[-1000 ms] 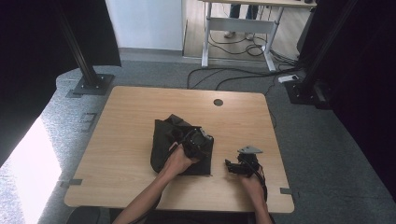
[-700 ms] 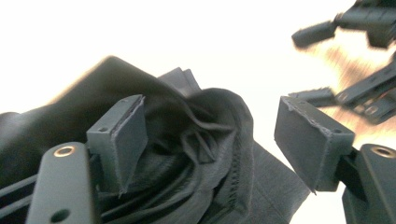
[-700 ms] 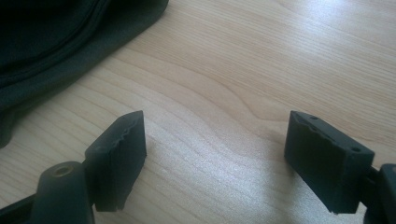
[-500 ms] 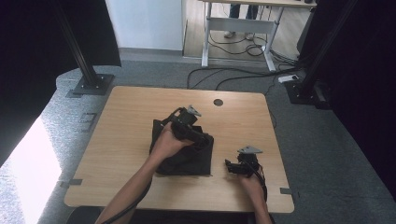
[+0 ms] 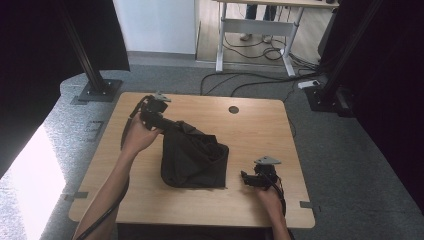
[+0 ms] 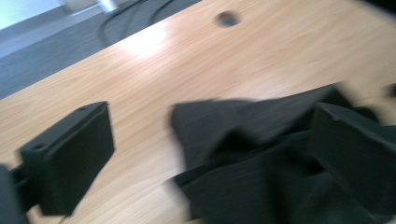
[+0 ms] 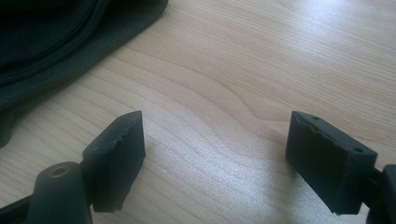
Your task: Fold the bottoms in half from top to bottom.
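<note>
**Dark garment between two grippers, left one at its far corner**

A black garment (image 5: pixel 194 157), crumpled and part folded, is seen lying on the wooden table (image 5: pixel 260 125), roughly at the table's middle. Its bulk forms a squarish heap; one corner is drawn out toward the far left, so the long axis runs from that far-left corner down to the near-right edge of the heap.

The left gripper (image 5: pixel 159 116) is held at that drawn-out corner, on the garment's far-left side. In the left gripper view its jaws are spread wide, with the cloth (image 6: pixel 275 158) lying between and partly before the right-hand jaw. The picture is blurred; no pinch on the fabric can be made out, and the jaws are judged released.

The right gripper (image 5: pixel 251 179) rests on the table just beside the garment's near-right corner, not touching it. In the right gripper view its jaws stand well apart over bare wood, nothing between them, and the garment's hemmed edge (image 7: pixel 84 51) lies up and to the left of them.

Judgement: the left gripper is the nearer to cloth. A closing there would take the far-left corner. For the right gripper, a short reach toward the garment's near-right edge would be needed first.

A round cable hole (image 5: pixel 233 109) is noted beyond the garment.
</note>
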Available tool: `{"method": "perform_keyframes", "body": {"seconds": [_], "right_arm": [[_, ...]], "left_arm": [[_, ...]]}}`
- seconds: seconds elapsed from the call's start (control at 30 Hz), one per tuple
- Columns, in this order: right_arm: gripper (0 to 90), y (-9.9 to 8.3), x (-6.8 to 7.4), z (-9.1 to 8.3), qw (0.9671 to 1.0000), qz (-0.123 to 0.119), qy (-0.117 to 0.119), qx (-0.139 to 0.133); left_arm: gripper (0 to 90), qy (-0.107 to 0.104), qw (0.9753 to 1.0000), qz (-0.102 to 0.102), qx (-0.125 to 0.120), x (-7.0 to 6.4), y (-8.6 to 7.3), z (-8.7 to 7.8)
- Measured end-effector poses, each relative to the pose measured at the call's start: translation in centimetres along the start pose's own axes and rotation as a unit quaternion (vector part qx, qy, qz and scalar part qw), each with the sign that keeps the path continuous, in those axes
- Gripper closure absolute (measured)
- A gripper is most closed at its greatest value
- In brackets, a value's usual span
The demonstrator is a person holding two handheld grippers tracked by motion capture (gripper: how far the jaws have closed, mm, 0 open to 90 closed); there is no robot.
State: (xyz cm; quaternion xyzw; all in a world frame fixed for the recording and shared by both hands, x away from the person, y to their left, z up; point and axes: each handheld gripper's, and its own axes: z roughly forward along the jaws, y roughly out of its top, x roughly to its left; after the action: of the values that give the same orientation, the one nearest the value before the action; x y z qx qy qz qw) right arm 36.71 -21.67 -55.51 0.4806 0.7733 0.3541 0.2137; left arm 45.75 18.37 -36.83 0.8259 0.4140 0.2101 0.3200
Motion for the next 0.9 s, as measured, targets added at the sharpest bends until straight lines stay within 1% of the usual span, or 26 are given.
{"method": "perform_keyframes", "body": {"seconds": [0.1, 0.17, 0.2, 0.33, 0.43, 0.5, 0.57, 0.6, 0.67, 0.73, 0.83, 0.9], "right_arm": [[19.4, 0.0, 0.0, 0.0, 1.0, 0.001, 0.0, 0.001], [19.3, 0.0, 0.0, 0.0, 1.0, 0.0, 0.0, 0.001], [19.3, 0.0, 0.0, 0.0, 1.0, 0.0, 0.0, 0.001], [18.8, 0.0, 0.0, 0.0, 1.0, 0.0, 0.0, 0.001], [18.6, 0.0, 0.0, 0.0, 1.0, 0.0, -0.001, 0.001], [18.6, 0.0, 0.0, 0.0, 1.0, 0.0, -0.001, 0.002], [18.6, 0.0, 0.0, 0.0, 1.0, 0.0, -0.001, 0.002], [18.6, 0.0, 0.0, 0.0, 1.0, 0.001, -0.001, 0.002], [18.6, 0.0, 0.0, 0.0, 1.0, 0.001, -0.001, 0.002], [18.6, 0.0, 0.0, 0.0, 1.0, 0.001, -0.001, 0.002], [18.4, 0.0, 0.0, 0.0, 1.0, 0.001, 0.0, 0.002], [18.4, 0.0, 0.0, 0.0, 1.0, 0.001, 0.0, 0.002]], "left_arm": [[0.0, 0.02, 0.9995, -0.023, 0.009, 2.2, -1.8, 0.7], [0.0, 0.039, 0.9985, -0.03, 0.022, 3.3, -3.1, 1.3], [0.0, 0.045, 0.9981, -0.034, 0.027, 3.8, -3.8, 1.7], [0.0, 0.049, 0.9957, -0.066, 0.044, 5.3, -6.4, 3.5], [0.0, 0.045, 0.9942, -0.079, 0.057, 5.6, -8.0, 5.3], [0.0, 0.036, 0.9942, -0.08, 0.062, 5.3, -8.7, 6.5], [0.0, 0.026, 0.9949, -0.073, 0.064, 4.5, -9.0, 7.6], [0.0, 0.018, 0.9954, -0.069, 0.064, 4.0, -9.0, 8.0], [0.0, 0.001, 0.9966, -0.06, 0.056, 3.0, -8.7, 8.4], [0.0, -0.014, 0.9976, -0.049, 0.047, 2.0, -8.1, 8.4], [0.0, -0.019, 0.999, -0.023, 0.034, 0.4, -6.9, 7.7], [0.0, -0.031, 0.9991, -0.01, 0.027, -0.7, -6.3, 7.1]]}}
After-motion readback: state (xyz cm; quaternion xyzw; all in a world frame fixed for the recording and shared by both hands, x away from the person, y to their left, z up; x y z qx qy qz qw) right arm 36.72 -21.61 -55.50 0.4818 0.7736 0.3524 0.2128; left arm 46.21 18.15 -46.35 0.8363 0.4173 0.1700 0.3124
